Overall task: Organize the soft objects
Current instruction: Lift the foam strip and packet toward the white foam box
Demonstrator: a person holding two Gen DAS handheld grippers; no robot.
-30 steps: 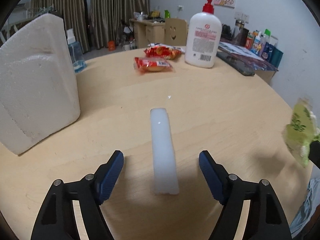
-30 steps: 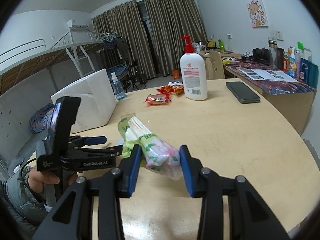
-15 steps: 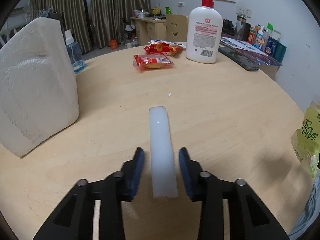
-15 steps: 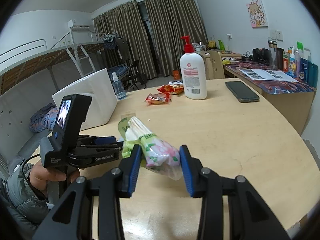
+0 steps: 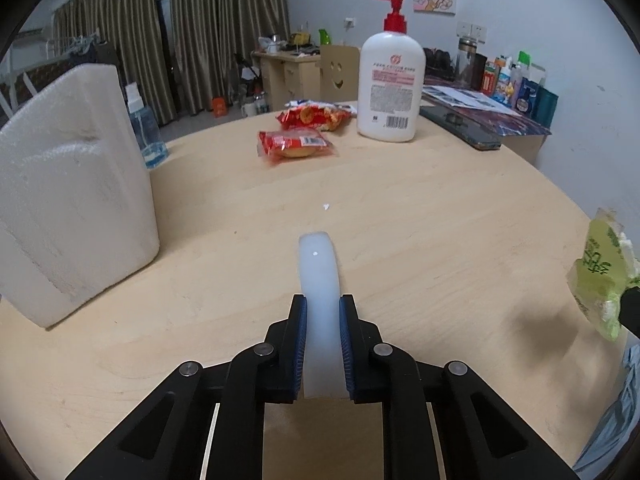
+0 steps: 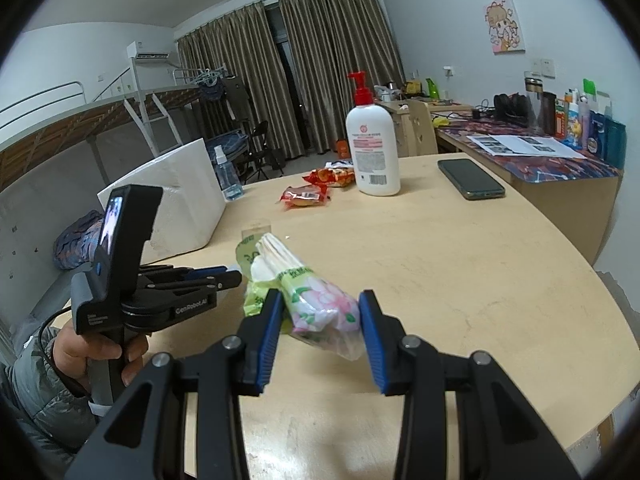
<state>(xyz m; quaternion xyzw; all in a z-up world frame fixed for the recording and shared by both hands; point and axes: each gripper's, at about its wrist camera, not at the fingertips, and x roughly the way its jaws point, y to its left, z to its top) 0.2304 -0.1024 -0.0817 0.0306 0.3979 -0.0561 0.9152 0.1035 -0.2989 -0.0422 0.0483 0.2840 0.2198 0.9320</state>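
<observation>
Closing on the white foam strip, which lies on the table right of the foam block, the left gripper is mid-grasp; next, I judge, comes lifting. The right gripper clamps a tissue pack.

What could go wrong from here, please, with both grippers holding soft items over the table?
The left gripper is closing on the near end of the white foam strip; lifted from that end, it may sag or slip. The tissue pack in the right gripper juts far beyond the pads, so its loose wrapper could slide out.
</observation>
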